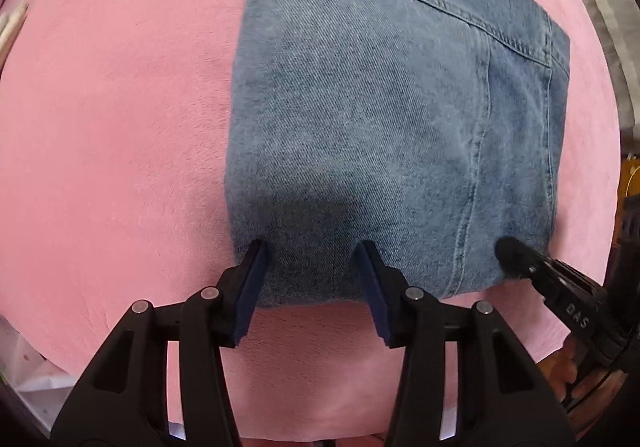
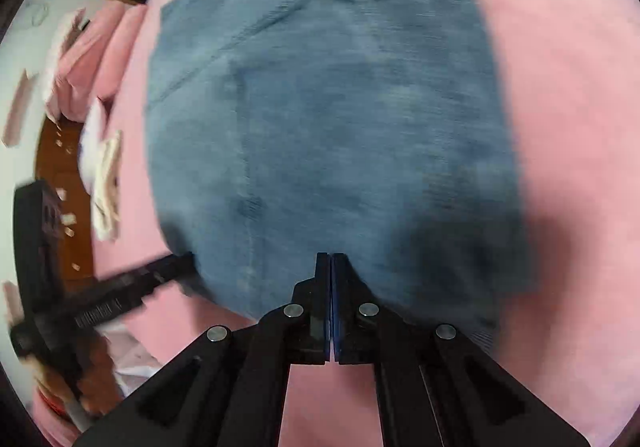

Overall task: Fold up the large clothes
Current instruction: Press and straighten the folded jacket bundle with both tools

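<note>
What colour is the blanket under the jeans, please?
Pink blanket, clearest in the left wrist view.

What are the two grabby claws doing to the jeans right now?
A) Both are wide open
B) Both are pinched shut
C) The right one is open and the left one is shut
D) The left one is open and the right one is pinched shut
D: the left gripper has its fingers spread apart at the near edge of the jeans, while the right gripper has its fingers pressed together at that edge.
</note>
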Demonstrator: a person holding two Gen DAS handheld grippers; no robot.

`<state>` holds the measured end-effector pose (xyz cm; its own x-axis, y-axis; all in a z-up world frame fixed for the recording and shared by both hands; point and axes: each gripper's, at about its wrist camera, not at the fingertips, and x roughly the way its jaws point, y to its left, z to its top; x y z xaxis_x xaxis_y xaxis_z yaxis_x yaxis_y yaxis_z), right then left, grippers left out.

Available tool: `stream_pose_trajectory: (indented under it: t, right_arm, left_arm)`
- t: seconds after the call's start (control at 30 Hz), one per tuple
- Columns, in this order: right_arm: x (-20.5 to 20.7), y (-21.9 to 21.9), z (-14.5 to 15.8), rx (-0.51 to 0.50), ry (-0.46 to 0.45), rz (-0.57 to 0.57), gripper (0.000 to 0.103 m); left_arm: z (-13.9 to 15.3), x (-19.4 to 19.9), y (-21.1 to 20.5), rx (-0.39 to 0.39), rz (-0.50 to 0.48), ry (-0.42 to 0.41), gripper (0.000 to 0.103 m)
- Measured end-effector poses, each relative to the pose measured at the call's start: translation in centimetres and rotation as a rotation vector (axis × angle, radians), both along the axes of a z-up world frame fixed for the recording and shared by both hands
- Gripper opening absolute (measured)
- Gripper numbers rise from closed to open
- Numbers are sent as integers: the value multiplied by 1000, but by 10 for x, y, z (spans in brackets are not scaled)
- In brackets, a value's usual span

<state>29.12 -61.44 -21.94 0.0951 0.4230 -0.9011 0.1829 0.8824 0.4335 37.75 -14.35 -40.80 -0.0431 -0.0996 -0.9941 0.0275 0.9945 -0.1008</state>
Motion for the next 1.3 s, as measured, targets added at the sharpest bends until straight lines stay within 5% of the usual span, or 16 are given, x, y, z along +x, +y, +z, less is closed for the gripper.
stream_pose_trajectory:
  t: [0.23,0.33,0.43,0.6,0.77,0.87,0.93,0.97,1.03,1.2,1.3]
  right_arm:
    - [-21,22,32,-200,-84,168,0]
    - [-23,35,55,-22,-207,156,0]
    - [-13,46,55,212,-204,104,0]
    - [33,64,34,325,-162,16,0]
    - [101,71,39,253,-268,-3,0]
    - [126,43,48,99,-375,-104,0]
    - [136,20,44,2,-332,-159,0]
    - [140,6,40,72,-302,-161,0]
    - [132,-14,42,145,-289,-170,0]
    - [87,-27,48,33,-333,-115,0]
    - [52,-46,22,137,-272,-185,0]
  left_arm:
    - [20,-10,16,-30,31,-63,42]
    - [46,-18,23,-112,36,-157,34]
    - [55,-12,33,-160,68,-195,34]
    - [40,35,52,-174,139,-143,33]
    - [44,88,57,-147,184,-254,33]
    - [59,113,62,-83,236,-389,33]
    - [58,130,59,-81,246,-376,33]
    - [56,134,57,-80,244,-353,33]
    - [50,136,52,-82,237,-324,33]
    - [38,103,40,-55,179,-373,39]
    - [34,76,43,-78,182,-359,49]
